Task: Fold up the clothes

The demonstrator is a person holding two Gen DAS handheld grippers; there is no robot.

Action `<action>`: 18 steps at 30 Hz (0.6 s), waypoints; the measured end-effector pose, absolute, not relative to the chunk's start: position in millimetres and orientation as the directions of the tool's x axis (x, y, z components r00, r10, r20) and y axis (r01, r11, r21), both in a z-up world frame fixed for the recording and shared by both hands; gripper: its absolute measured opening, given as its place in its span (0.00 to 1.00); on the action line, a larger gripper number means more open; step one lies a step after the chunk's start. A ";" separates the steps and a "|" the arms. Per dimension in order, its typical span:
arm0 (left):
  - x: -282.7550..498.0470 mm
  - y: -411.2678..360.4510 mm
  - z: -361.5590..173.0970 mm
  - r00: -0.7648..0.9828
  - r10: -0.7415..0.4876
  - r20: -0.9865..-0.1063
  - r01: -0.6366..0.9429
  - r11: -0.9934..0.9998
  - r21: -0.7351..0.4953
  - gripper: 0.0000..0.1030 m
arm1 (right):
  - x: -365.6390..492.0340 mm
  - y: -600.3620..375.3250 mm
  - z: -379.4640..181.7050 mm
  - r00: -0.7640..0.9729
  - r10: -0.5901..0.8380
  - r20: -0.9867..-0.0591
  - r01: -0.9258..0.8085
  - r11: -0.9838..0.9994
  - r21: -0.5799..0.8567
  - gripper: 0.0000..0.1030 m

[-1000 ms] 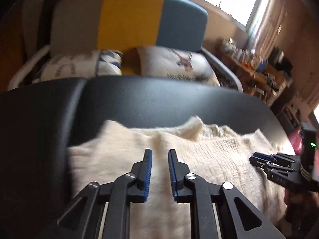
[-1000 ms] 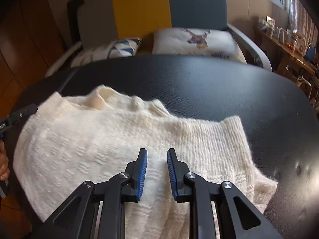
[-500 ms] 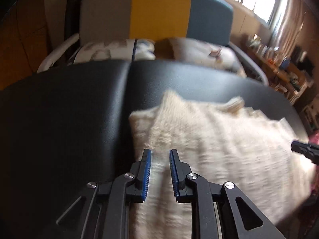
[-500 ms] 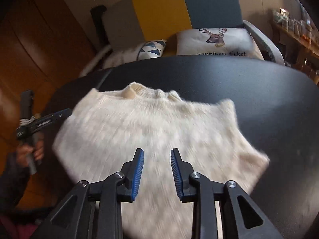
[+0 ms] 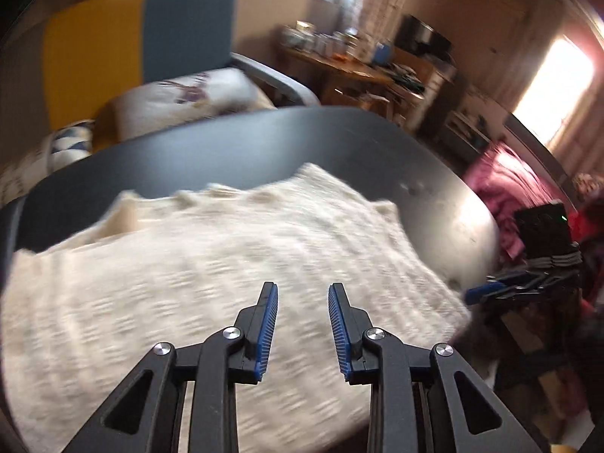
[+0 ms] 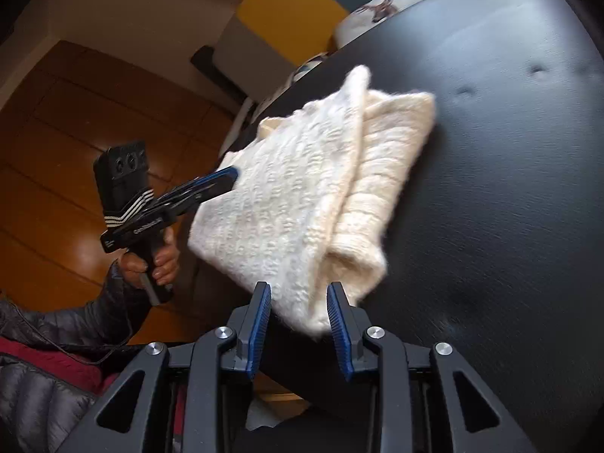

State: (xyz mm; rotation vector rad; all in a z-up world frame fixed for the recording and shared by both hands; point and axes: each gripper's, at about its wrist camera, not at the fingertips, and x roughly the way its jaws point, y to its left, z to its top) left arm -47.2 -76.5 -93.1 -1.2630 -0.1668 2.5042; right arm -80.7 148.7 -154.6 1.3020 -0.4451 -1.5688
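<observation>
On black table (image 6: 509, 151) lies folded cream sweater (image 6: 302, 196), L gripper (image 5: 302, 321) & R gripper (image 6: 298, 313) jaws opening, nothing clamped

Left wrist view: cream knit sweater (image 5: 211, 283) smeared by motion blur; stitch pattern unreadable. Its near hem is hidden behind the left gripper (image 5: 302, 321) and cut by the bottom edge. The black table (image 5: 287, 143) is cut at the left edge. Items on the wooden desk (image 5: 362, 71) are too blurred and small to identify. The right gripper (image 5: 487, 292) shows side-on, fingers overlapping; gap not readable there.

Right wrist view: table's near edge hidden behind the right gripper (image 6: 298, 324). Sweater's folded underside hidden. Left gripper (image 6: 226, 177) blurred, side-on. Person's sleeve (image 6: 75, 324) cut at the left edge.
</observation>
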 end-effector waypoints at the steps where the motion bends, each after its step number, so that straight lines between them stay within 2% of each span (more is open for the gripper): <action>1: -51.9 -63.3 -94.9 -0.543 0.343 -0.767 -0.253 -0.937 -0.240 0.28 | -84.5 141.0 -157.1 0.121 -0.855 -0.504 0.462 -0.401 0.791 0.31; 5: -69.6 -31.6 -101.2 -0.508 0.342 -0.790 -0.298 -0.931 -0.211 0.28 | -90.3 108.2 -166.0 0.332 -0.829 -0.450 0.476 -0.265 0.839 0.31; 7: -83.7 -23.4 -105.4 -0.496 0.323 -0.806 -0.311 -0.933 -0.182 0.28 | -86.3 91.4 -169.3 0.443 -0.753 -0.486 0.507 -0.236 0.829 0.31; 9: -99.2 -16.6 -112.1 -0.477 0.301 -0.826 -0.316 -0.935 -0.158 0.28 | -81.9 79.0 -175.1 0.516 -0.649 -0.559 0.548 -0.251 0.798 0.31; 10: -107.9 -14.4 -119.0 -0.457 0.286 -0.842 -0.313 -0.938 -0.149 0.28 | -81.5 76.1 -177.9 0.533 -0.616 -0.580 0.556 -0.261 0.789 0.27; 12: -120.2 -11.0 -135.6 -0.408 0.278 -0.870 -0.300 -0.940 -0.160 0.28 | -84.0 76.4 -179.7 0.548 -0.598 -0.585 0.550 -0.270 0.791 0.26; 14: -124.0 -7.6 -140.7 -0.397 0.272 -0.876 -0.290 -0.943 -0.161 0.28 | -87.5 80.4 -184.1 0.554 -0.601 -0.576 0.529 -0.280 0.801 0.18; 18: -130.0 -8.4 -141.6 -0.367 0.310 -0.877 -0.275 -0.937 -0.216 0.28 | -90.0 89.1 -190.9 0.533 -0.650 -0.541 0.480 -0.295 0.826 0.14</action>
